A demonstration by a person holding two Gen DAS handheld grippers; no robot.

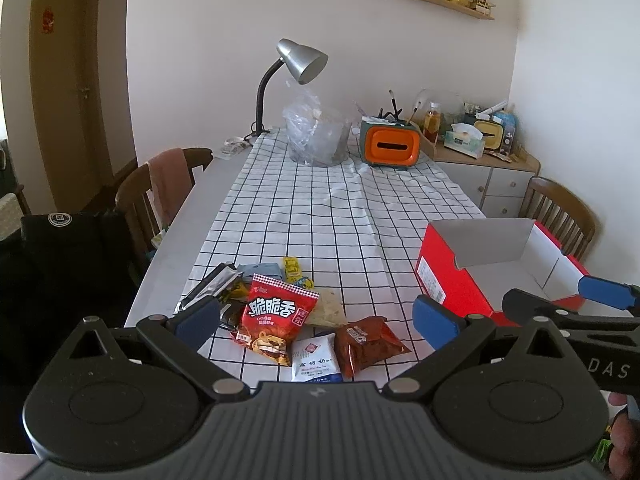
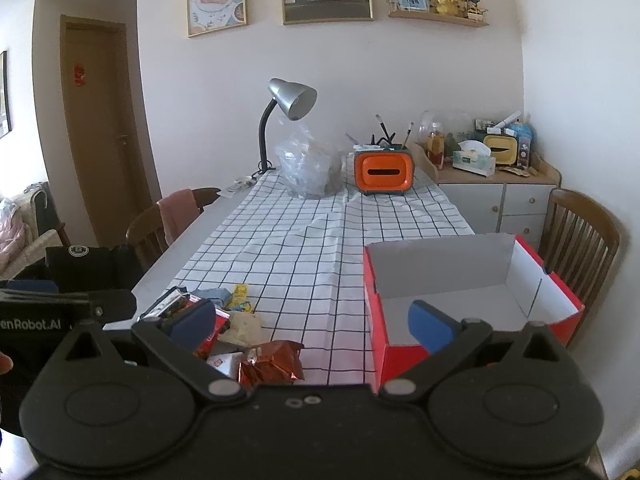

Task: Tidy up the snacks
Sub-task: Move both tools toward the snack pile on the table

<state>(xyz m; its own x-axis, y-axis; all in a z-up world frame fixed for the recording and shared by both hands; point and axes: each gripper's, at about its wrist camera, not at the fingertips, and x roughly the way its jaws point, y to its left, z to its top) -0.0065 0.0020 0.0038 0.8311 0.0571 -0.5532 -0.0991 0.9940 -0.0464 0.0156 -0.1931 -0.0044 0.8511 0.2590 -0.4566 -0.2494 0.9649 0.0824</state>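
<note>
While held low over the near end of the counter (image 1: pixel 224 184), left gripper (image 1: pixel 316 322) with blue fingers (image 1: pixel 198 320) spread wide, nothing between them; right gripper (image 2: pixel 314 326) likewise wide apart and holding nothing.

Directly ahead of the left gripper, a loose heap of snacks on the checked cloth (image 1: pixel 320 216):
- red crisp packet (image 1: pixel 276 314) with bold white lettering, lying flat, partly over a silver and black foil pack (image 1: pixel 210 288).
- white milk packet (image 1: pixel 316 358) nearest the camera, touching a crinkled brown cookie packet (image 1: pixel 366 342) at its right.
- pale beige packet (image 1: pixel 328 308) just behind those two.
- small yellow packets (image 1: pixel 294 270) and a blue packet (image 1: pixel 262 270) at the back of the heap.

To the right of the heap, well apart from it, an open red box (image 2: pixel 378 344) with white inside walls and grey raised flap; interior bare as far as visible. Right gripper's right finger in front of its near wall.

Farther along the counter, a crumpled clear plastic bag (image 1: pixel 316 132), an orange tissue holder (image 1: pixel 392 146) with pens standing in its top, and a silver desk lamp (image 1: pixel 300 60) bent over the bag. Wooden chairs (image 2: pixel 580 232) at both sides.
</note>
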